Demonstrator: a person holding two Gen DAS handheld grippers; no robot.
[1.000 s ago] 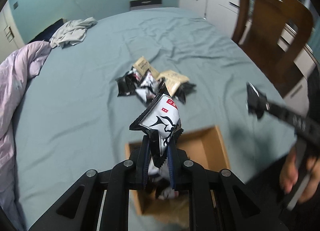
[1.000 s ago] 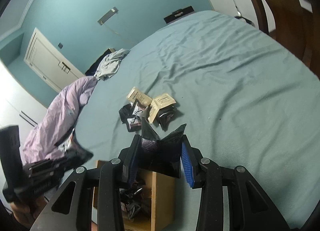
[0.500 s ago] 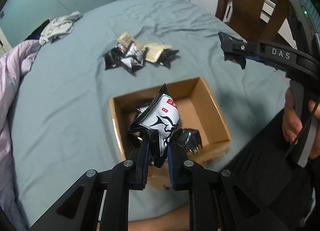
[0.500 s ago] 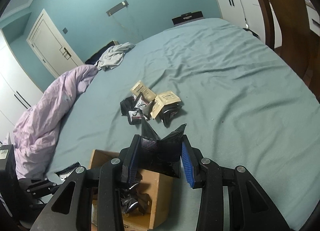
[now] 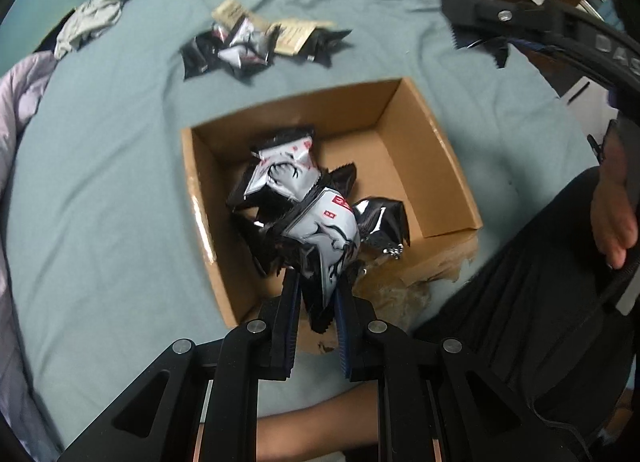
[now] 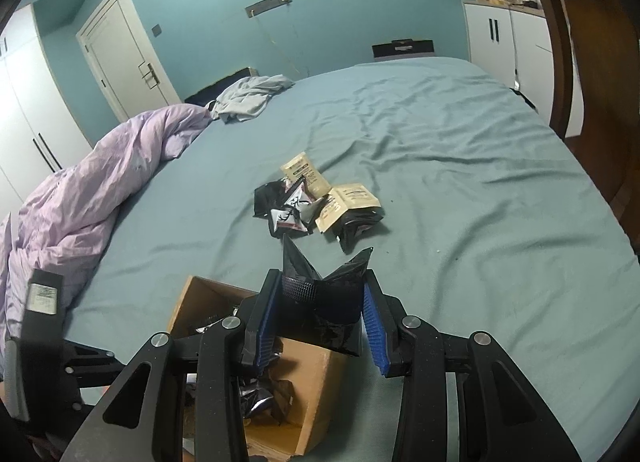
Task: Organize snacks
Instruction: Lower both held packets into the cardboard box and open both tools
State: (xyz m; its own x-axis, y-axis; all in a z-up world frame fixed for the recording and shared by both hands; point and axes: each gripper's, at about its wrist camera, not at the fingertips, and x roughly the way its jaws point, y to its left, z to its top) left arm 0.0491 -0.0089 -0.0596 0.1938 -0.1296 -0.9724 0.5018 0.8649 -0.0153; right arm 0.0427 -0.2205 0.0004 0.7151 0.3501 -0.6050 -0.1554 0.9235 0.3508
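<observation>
The open brown cardboard box (image 5: 432,165) on the teal bedsheet (image 5: 100,181) holds several black-and-silver snack packets (image 5: 284,175). Above it, the left gripper (image 5: 318,286) pinches a silver-white packet (image 5: 328,234), its long axis pointing away into the box. The right gripper (image 6: 324,302) clamps a black foil packet (image 6: 324,302), corners up.

One cardboard box (image 5: 436,165), two beige packets (image 6: 348,201), two grippers each clamping one packet, one wooden chair (image 6: 580,41).

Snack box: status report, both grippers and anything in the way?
Left gripper shut on silver packet above cardboard box. Right gripper shut on black packet. Loose pile remains on bed. Nothing blocking.
</observation>
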